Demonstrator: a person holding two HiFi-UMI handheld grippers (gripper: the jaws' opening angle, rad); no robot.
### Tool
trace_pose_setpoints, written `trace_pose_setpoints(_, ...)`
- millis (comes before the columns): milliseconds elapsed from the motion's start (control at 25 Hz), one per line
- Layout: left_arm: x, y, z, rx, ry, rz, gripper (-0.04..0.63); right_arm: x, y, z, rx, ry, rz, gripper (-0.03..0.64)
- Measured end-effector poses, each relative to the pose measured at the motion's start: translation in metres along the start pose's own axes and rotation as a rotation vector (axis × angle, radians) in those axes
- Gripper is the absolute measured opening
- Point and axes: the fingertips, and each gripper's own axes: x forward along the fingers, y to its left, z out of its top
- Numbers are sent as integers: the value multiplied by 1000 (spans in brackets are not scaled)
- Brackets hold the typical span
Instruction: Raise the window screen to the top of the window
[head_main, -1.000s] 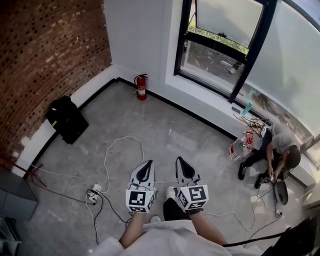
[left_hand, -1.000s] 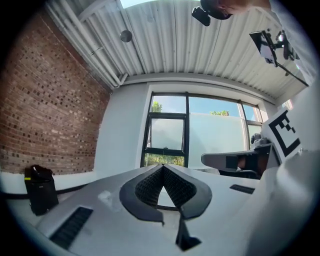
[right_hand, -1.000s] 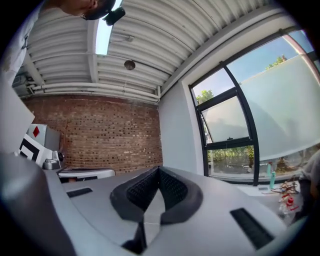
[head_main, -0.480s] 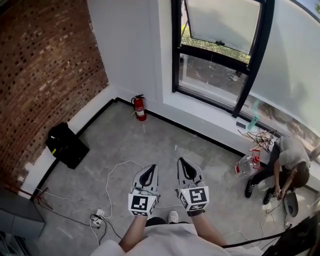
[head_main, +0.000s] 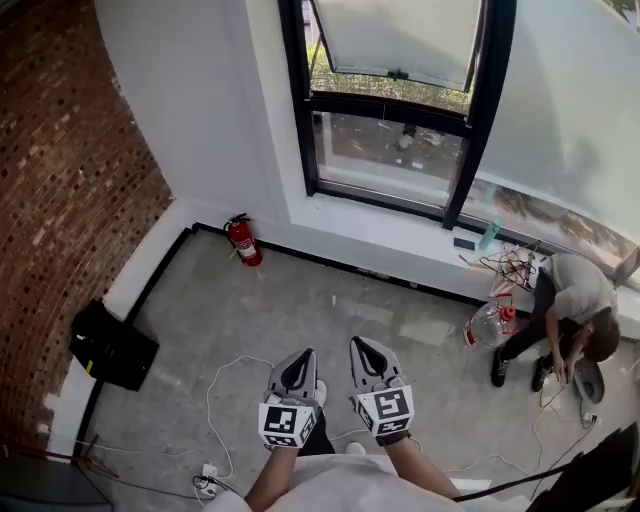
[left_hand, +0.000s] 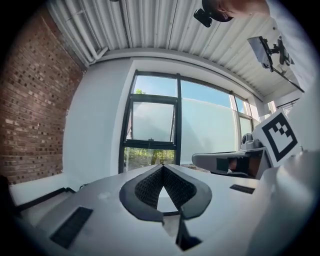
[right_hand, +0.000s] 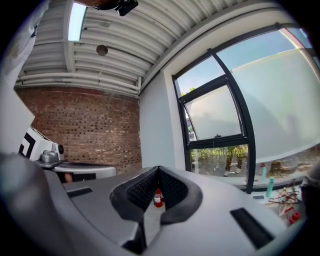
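Observation:
The black-framed window (head_main: 395, 120) stands ahead in the white wall. Its pale translucent screen (head_main: 400, 35) covers the upper part of the left pane, and a small handle (head_main: 398, 73) sits on its bottom bar. The same screen (left_hand: 152, 120) shows in the left gripper view, and the screen (right_hand: 215, 117) hangs right of centre in the right gripper view. My left gripper (head_main: 305, 356) and right gripper (head_main: 358, 344) are held side by side over the floor, well short of the window. Both point level toward it, shut and empty.
A red fire extinguisher (head_main: 241, 240) stands by the wall left of the window. A person (head_main: 570, 300) sits on the floor at right, near a clear jug (head_main: 485, 325) and tangled wires. A black bag (head_main: 112, 345) lies by the brick wall (head_main: 60, 150). White cables (head_main: 225, 400) cross the floor.
Both grippers have come forward together toward the window, which now looks larger and more central. The bag and cables have slid back and left in view. The jaws stay shut.

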Motion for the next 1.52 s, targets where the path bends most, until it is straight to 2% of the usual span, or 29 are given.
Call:
trace_pose_setpoints(160, 89, 36, 19, -2, -37, -82, 2, 67, -47, 11, -19, 15, -92, 2)
trace_pose_setpoints(280, 141, 78, 58, 23, -90, -100, 2, 127, -71, 52, -59, -29, -129, 2)
trace_pose_setpoints(360, 167, 114, 71, 18, -111, -95, 2, 167, -78, 67, -70, -41, -144, 2)
trace_pose_setpoints(480, 195, 160, 67, -20, -97, -92, 2, 220, -72, 63, -79, -7, -138, 2)
trace_pose_setpoints(600, 221, 187, 58, -43, -76, -116, 2, 258, -63, 56, -84, 17, -120, 2)
trace_pose_setpoints(720, 248, 195, 49, -65, -50, -148, 2, 284, -75, 52, -83, 42, -130, 2)
trace_pose_setpoints(840, 282, 201, 44, -66, -28, -163, 2, 311, -105, 55, -70, 48, -155, 2)
trace_pose_setpoints(1080, 381, 223, 49, -95, -47, -156, 2, 385, -178, 54, -39, 13, -154, 2)
trace_pose_setpoints(1240, 472, 208, 90, -17, -105, -203, 2, 442, -249, 103, -61, -87, -148, 2)
trace_pose_setpoints(1360, 528, 201, 113, 19, -141, -210, 2, 468, -301, 138, -86, -149, -163, 2)
trace_pose_setpoints(1440, 556, 198, 112, 30, -131, -215, 2, 478, -329, 140, -75, -151, -177, 2)
trace_pose_setpoints(1520, 580, 193, 99, 29, -98, -229, 2, 487, -354, 123, -41, -117, -198, 2)
